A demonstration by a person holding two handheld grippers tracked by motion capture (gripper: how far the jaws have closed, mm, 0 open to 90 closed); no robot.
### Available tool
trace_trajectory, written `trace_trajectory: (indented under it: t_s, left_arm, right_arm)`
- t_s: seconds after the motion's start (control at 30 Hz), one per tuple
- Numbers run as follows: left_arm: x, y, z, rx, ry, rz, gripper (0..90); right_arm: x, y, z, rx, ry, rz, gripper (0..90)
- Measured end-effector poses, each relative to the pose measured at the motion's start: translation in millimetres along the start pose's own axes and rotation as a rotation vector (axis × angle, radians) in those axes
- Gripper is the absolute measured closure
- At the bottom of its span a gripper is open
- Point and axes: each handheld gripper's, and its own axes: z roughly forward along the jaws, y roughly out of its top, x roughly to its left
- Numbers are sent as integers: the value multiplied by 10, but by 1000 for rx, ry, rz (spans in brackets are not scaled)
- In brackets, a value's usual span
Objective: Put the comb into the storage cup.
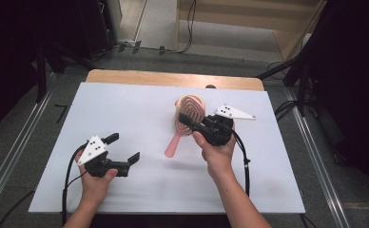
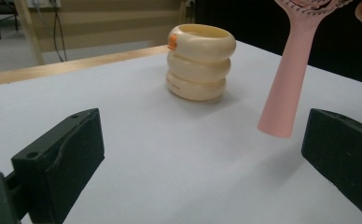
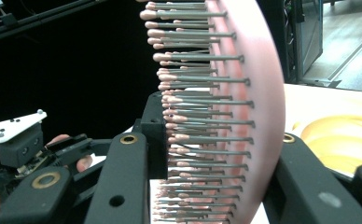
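Setting: dim room, grey floor with cables, a white tabletop (image 1: 140,109) with a strip of bare wood along its far edge. Item one: cream holder (image 2: 198,61), three stacked rings with an open mouth, standing upright near the far edge, right of centre. Item two: pink hairbrush (image 1: 181,127), lifted off the surface, head toward the holder, handle pointing down and back toward the near edge. Item three: my right gripper (image 1: 192,121), clamped across the brush head, one jaw pressing into the bristles (image 3: 193,121), the other against the smooth back; a firm hold but an uneven one, since bristles give. Item four: my left gripper (image 1: 123,148), jaws wide with nothing between them, low over the tabletop toward the near left, facing the handle tip. Handling note, as I judge it: the brush looks bound for the holder, so I should swing the handle over the mouth before lowering, keep it upright, and come down slowly so the light holder is not nudged over. My left gripper could steady the holder wall if it rocks; release only once the handle has bottomed out.
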Motion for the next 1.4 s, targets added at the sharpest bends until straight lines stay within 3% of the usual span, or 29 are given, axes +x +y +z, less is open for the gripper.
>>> trace_trajectory:
  t_s: [0.37,0.8,1.2,1.4]
  left_arm:
    - [214,-127,-318,-8,63,11,0]
    - [373,-289,-539,-9,110,-19,0]
    - [415,-379,-614,-10,129,-16,0]
    - [425,-392,-610,-8,126,-38,0]
  right_arm:
    - [-27,55,-14,-6,-7,-11,623]
    - [-76,114,-41,-18,-18,-11,623]
    - [-135,207,-97,-36,-30,-19,623]
    - [-150,249,-109,-41,-33,-29,623]
